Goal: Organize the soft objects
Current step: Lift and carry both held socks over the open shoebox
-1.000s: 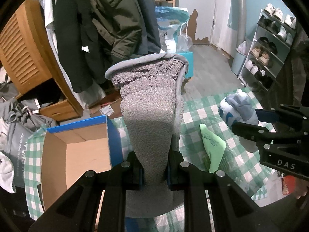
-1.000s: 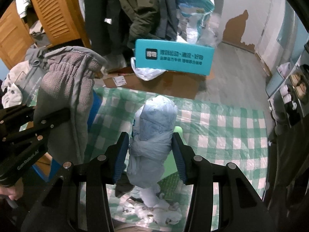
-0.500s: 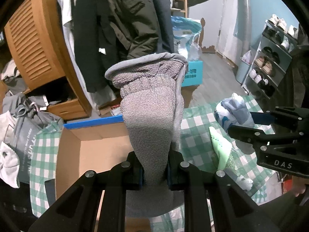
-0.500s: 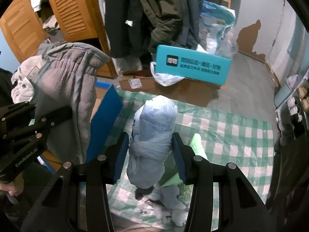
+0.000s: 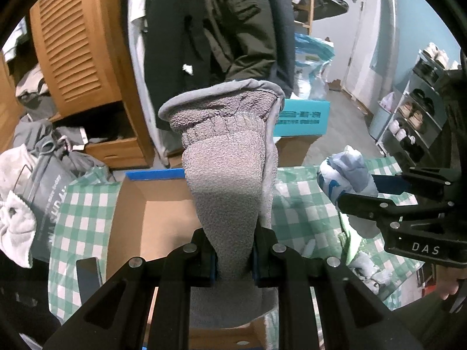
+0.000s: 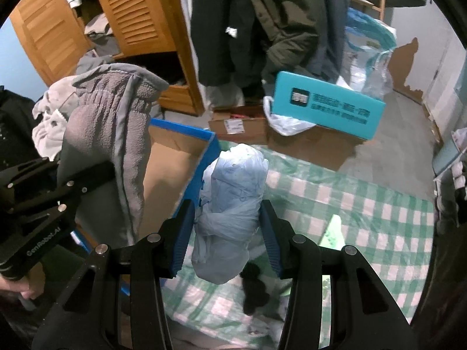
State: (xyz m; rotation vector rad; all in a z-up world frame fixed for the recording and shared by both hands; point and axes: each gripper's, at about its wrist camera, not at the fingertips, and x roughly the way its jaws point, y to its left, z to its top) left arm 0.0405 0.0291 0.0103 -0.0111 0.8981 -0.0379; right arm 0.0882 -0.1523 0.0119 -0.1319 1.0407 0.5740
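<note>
**Holding Soft Things Above the Box**

Gripping a grey fleece glove (image 5: 230, 175), the left gripper (image 5: 233, 258) is squeezing it tight above the open cardboard box (image 5: 163, 213). The right gripper (image 6: 226, 233) is clamping a pale blue bundle (image 6: 233, 195) over the green checked cloth (image 6: 350, 201), beside the box's blue wall. A black lump (image 6: 256, 288) and a green packet (image 6: 332, 230) are lying below. Beyond, a teal box (image 6: 327, 108) is showing unreadable print; coats (image 6: 277, 23) are hanging behind. "DAS" marks the right gripper.
</note>
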